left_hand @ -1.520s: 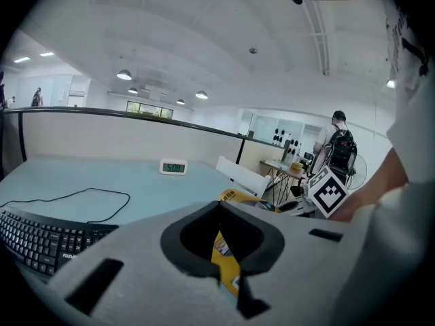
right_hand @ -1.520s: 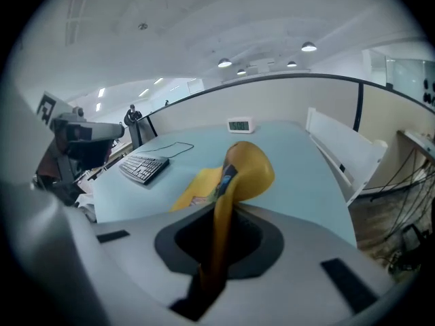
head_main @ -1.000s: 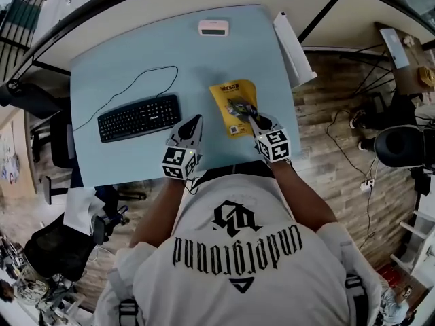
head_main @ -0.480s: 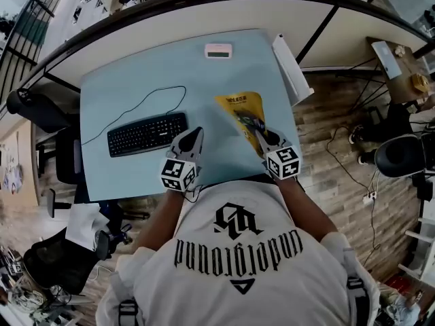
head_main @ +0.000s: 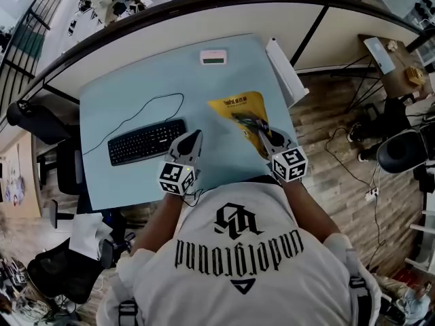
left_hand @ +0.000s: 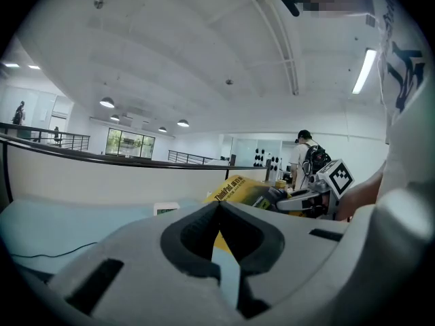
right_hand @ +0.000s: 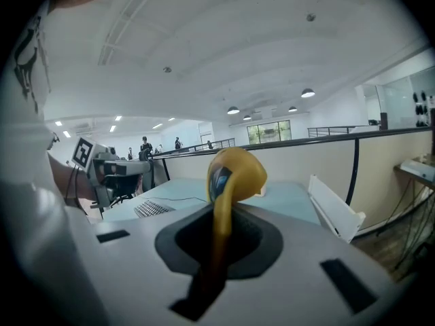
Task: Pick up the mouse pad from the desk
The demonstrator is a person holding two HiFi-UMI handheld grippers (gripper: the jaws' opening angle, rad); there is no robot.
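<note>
As the mouse pad droops, a keyboard lies well apart.

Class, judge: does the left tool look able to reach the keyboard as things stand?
Probably yes. The left tool, empty with jaws together, hovers just beside the right end of the keyboard, only bare desk between them; the mouse pad hangs in the right tool, on the far side.

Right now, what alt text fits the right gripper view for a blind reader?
The right gripper is shut on a yellow mouse pad, whose free end curls above the jaws. Behind lie a light blue desk and a keyboard.
</note>
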